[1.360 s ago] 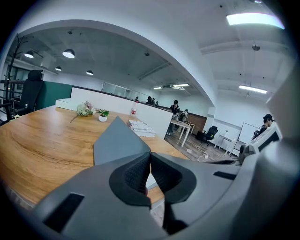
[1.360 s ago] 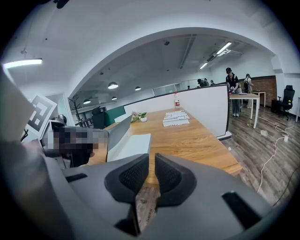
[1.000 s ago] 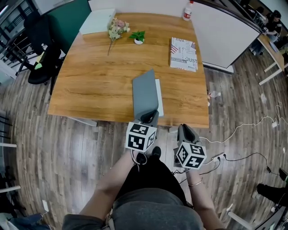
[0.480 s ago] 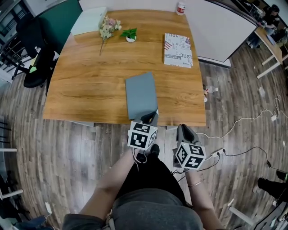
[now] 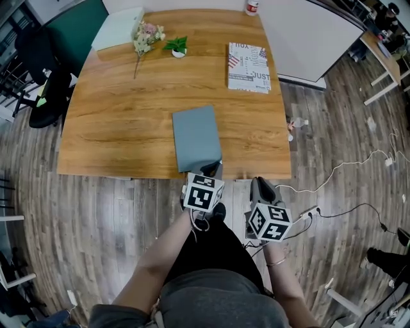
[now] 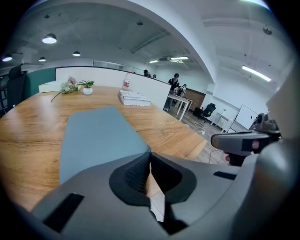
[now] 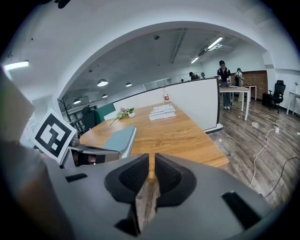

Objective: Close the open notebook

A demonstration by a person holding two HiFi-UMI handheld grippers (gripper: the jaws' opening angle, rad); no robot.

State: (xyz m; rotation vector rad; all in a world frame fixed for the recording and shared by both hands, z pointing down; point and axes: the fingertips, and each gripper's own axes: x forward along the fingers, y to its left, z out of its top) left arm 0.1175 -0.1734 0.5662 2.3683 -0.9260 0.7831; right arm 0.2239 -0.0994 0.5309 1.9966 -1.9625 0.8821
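Note:
The grey-covered notebook [image 5: 196, 138] lies flat on the wooden table [image 5: 122, 128], near its front edge. My left gripper [image 5: 211, 170] is at the notebook's near right corner. In the left gripper view the cover [image 6: 93, 136] runs right into the jaw tips of the left gripper [image 6: 150, 154], which is shut on that thin corner. White page edges show under the cover. My right gripper [image 5: 261, 186] hangs just off the table's front edge, to the right of the notebook [image 7: 119, 138]. In its own view the right gripper [image 7: 151, 161] is shut with nothing in it.
A printed book [image 5: 248, 67] lies at the table's far right. At the far left are a flower bunch [image 5: 144, 35], a small potted plant [image 5: 177, 46] and a white box [image 5: 118, 29]. A bottle [image 5: 252, 6] stands at the back edge. A black chair [image 5: 38, 90] is left; cables [image 5: 339, 173] trail right.
The notebook's cover stood raised a second ago, dropped lower, and now lies flat. My left gripper came down with it. The right gripper barely moved.

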